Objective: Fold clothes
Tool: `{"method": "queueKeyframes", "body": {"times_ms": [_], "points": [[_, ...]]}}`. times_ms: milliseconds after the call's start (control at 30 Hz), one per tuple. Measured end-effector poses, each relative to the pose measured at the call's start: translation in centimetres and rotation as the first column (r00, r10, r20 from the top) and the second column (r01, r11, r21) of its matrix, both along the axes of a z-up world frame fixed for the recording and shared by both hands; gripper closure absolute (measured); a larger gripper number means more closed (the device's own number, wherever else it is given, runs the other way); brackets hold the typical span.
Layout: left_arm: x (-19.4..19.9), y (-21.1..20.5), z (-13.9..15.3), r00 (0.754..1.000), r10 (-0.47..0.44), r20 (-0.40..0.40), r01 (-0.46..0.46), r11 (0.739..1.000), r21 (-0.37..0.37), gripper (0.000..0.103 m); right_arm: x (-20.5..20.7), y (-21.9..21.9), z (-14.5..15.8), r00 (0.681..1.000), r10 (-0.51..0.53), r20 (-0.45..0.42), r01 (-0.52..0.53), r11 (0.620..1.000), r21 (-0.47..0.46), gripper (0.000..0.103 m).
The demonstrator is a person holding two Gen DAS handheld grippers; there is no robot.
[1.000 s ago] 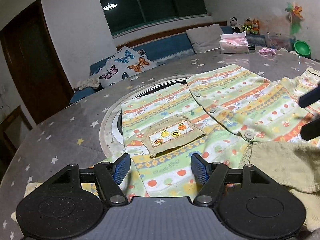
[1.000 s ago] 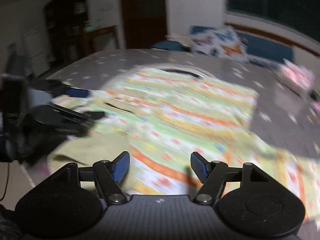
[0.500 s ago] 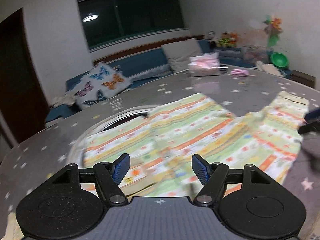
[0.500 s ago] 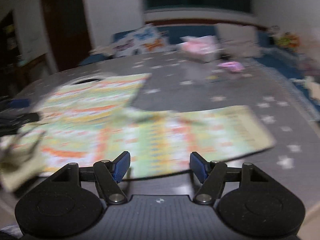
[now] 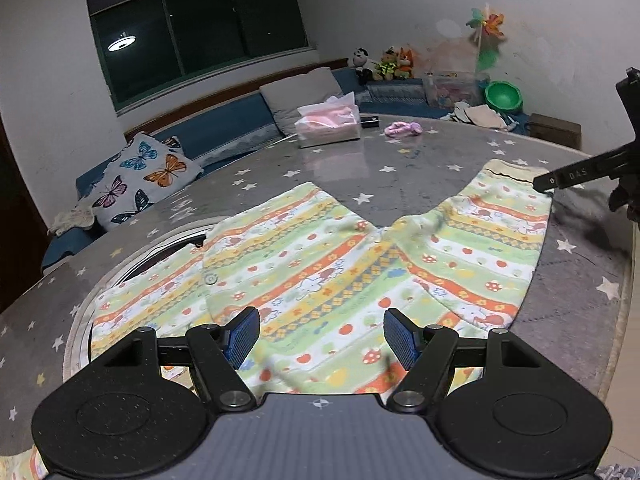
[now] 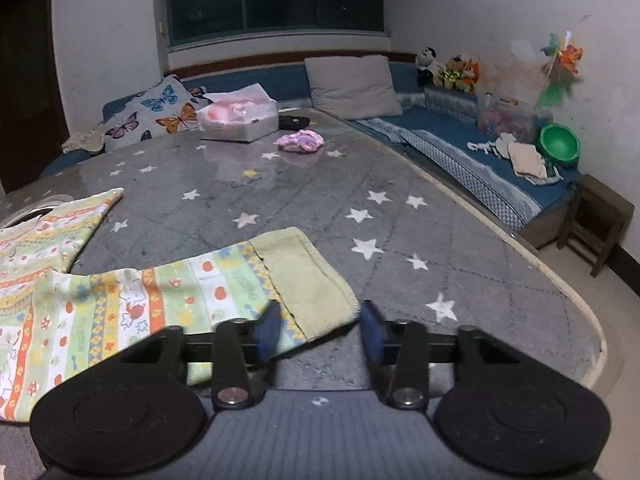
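A striped, patterned child's garment (image 5: 320,280) lies spread flat on the grey star-print table (image 5: 360,172). One sleeve stretches to the right and ends in a plain beige cuff (image 6: 308,280). My left gripper (image 5: 320,336) is open and empty just above the garment's near body part. My right gripper (image 6: 318,330) is open, with the near corner of the cuff between its fingers; it also shows at the right edge of the left wrist view (image 5: 576,176), by the cuff.
A tissue box (image 6: 240,116), a dark small device (image 6: 294,122) and a pink cloth bundle (image 6: 302,142) sit at the table's far side. The table's curved edge (image 6: 520,248) runs on the right, with a blue couch (image 6: 460,140) and a stool (image 6: 596,220) beyond.
Both grippers swung right and lifted. The sleeve now lies stretched out to the right. The right gripper has come down at the cuff and its fingers stand closer together.
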State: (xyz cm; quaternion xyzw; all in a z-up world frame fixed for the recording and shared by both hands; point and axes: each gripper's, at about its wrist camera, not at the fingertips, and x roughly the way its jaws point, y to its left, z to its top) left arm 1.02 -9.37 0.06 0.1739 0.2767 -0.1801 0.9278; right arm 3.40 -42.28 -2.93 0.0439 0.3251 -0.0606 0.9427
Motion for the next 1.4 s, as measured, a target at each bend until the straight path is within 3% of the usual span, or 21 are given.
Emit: {"method": "queueKeyframes", "body": {"times_ms": [100, 267, 433, 600, 733, 900, 1067, 1333, 1400], "points": [[0.1, -0.6, 0.1, 1.000, -0.011, -0.001, 0.011, 1.000, 0.004, 0.030, -0.6, -0.2, 0.5, 1.000, 0.000, 0.023, -0.001, 1.000, 0.015, 0.095], [0.2, -1.5, -0.5, 0.999, -0.044, -0.019, 0.045, 0.999, 0.007, 0.028, -2.0, 0.0, 1.9, 0.998, -0.012, 0.062, 0.010, 0.999, 0.036, 0.096], [0.3, -2.3, -2.4, 0.997, -0.063, -0.040, 0.065, 0.997, 0.041, 0.028, -2.2, 0.0, 1.3, 1.000, -0.017, 0.025, 0.016, 0.999, 0.041, 0.096], [0.0, -1.8, -2.0, 0.998, -0.063, -0.027, 0.063, 0.998, 0.011, 0.028, -2.4, 1.1, 5.4, 0.994, 0.029, 0.110, -0.039, 0.995, 0.089, 0.096], [-0.7, -0.2, -0.4, 0.999, -0.028, 0.014, 0.029, 0.999, -0.046, 0.028, -3.0, 3.7, 9.4, 0.970, 0.144, 0.194, -0.166, 0.980, 0.105, 0.096], [-1.8, 3.7, 1.1, 0.995, 0.074, 0.068, -0.067, 0.993, -0.095, 0.024, -2.9, 9.1, 13.5, 0.907, 0.318, 0.277, -0.356, 0.929, 0.100, 0.096], [-3.1, 8.6, 1.1, 0.975, 0.210, 0.076, -0.201, 0.973, -0.117, 0.023, -2.1, 16.0, 14.8, 0.816, 0.497, 0.296, -0.538, 0.839, 0.076, 0.096], [-4.6, 14.0, 0.5, 0.931, 0.361, 0.052, -0.351, 0.926, -0.136, 0.021, -0.8, 27.1, 10.6, 0.676, 0.713, 0.186, -0.733, 0.677, 0.069, 0.096], [-4.7, 14.6, 0.5, 0.926, 0.375, 0.047, -0.366, 0.920, -0.137, 0.021, -1.1, 28.9, 9.2, 0.647, 0.748, 0.151, -0.762, 0.643, 0.076, 0.089]]}}
